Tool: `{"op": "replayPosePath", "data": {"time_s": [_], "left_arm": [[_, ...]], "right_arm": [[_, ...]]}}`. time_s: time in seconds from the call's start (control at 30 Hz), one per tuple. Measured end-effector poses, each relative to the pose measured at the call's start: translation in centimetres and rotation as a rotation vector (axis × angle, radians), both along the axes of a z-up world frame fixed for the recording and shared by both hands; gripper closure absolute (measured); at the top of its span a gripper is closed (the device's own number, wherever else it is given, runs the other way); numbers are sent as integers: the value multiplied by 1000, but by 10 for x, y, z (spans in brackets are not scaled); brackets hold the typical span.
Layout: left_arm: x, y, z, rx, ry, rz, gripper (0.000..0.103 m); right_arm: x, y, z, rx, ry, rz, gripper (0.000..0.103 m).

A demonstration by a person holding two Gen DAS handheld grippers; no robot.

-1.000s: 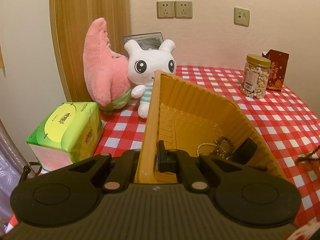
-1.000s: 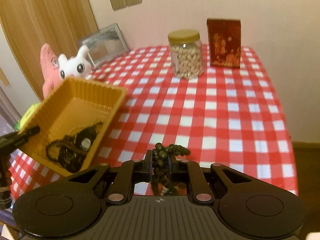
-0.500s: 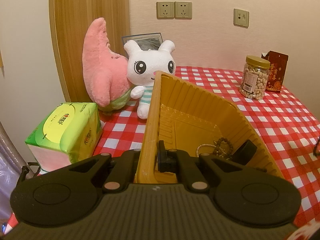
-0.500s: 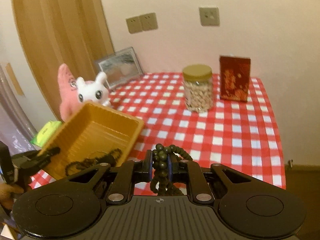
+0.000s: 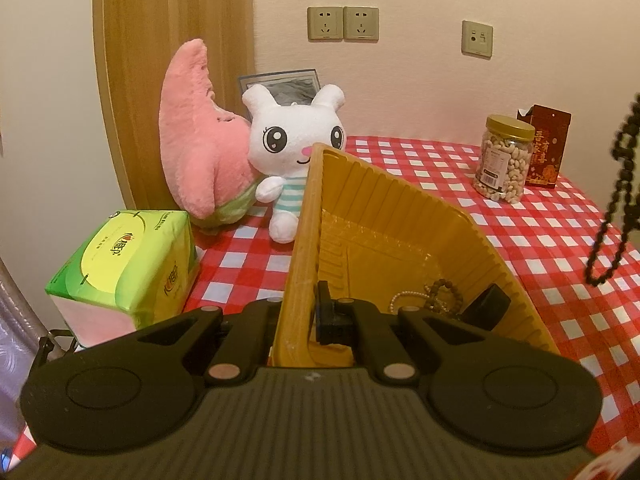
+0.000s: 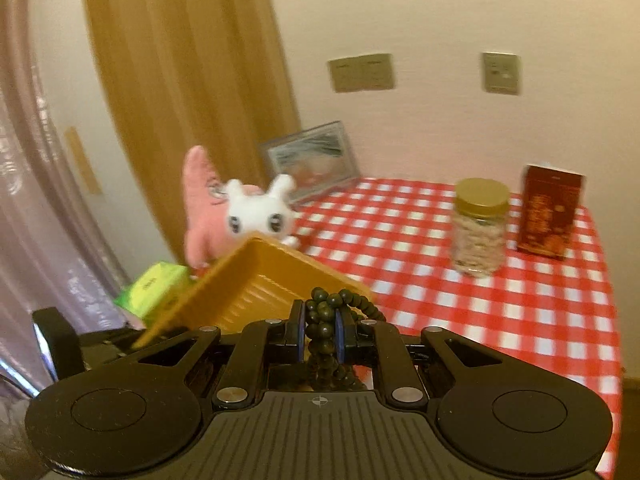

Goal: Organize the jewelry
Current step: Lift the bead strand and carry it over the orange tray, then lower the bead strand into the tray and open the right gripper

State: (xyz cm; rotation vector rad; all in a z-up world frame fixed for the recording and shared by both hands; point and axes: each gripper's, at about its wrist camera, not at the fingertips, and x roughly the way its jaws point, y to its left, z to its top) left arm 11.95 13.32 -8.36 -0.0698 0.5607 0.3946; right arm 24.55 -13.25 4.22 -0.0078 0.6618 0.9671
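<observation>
My left gripper (image 5: 306, 316) is shut on the near wall of a yellow ribbed tray (image 5: 384, 216) and holds it tilted. Inside the tray lie a brown bead bracelet (image 5: 442, 298), a thin white bead chain (image 5: 404, 296) and a black piece (image 5: 486, 308). My right gripper (image 6: 320, 330) is shut on a dark bead strand (image 6: 322, 320), held in the air just above the tray's near edge (image 6: 256, 276). The strand also hangs at the right edge of the left wrist view (image 5: 618, 192).
A red-checked tablecloth (image 5: 552, 232) covers the table. A pink plush (image 5: 196, 144), a white bunny plush (image 5: 294, 148) and a picture frame (image 6: 312, 158) stand at the back left. A green tissue pack (image 5: 124, 264) sits left. A nut jar (image 5: 504, 160) and a red box (image 5: 546, 146) stand right.
My right gripper has lifted the dark bead strand off the table and carried it left, up over the tray. The left gripper keeps holding the tilted tray in place.
</observation>
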Motion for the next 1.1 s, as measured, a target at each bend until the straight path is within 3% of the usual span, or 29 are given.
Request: {"op": "replayPosePath", "data": {"time_s": [0.47,0.87,1.1], "left_arm": [[-2,6,-3,-22,-3,-11,99],[-2,12,-5,-35,-1,-16,99],[-2,13,-6,-36,0,-16,99]], "right_arm": [[-19,103,-31,17,65,168,89],[-13,129,-62,-30,134,158,87],[-13,115,-64,-46,138,130,67]]}}
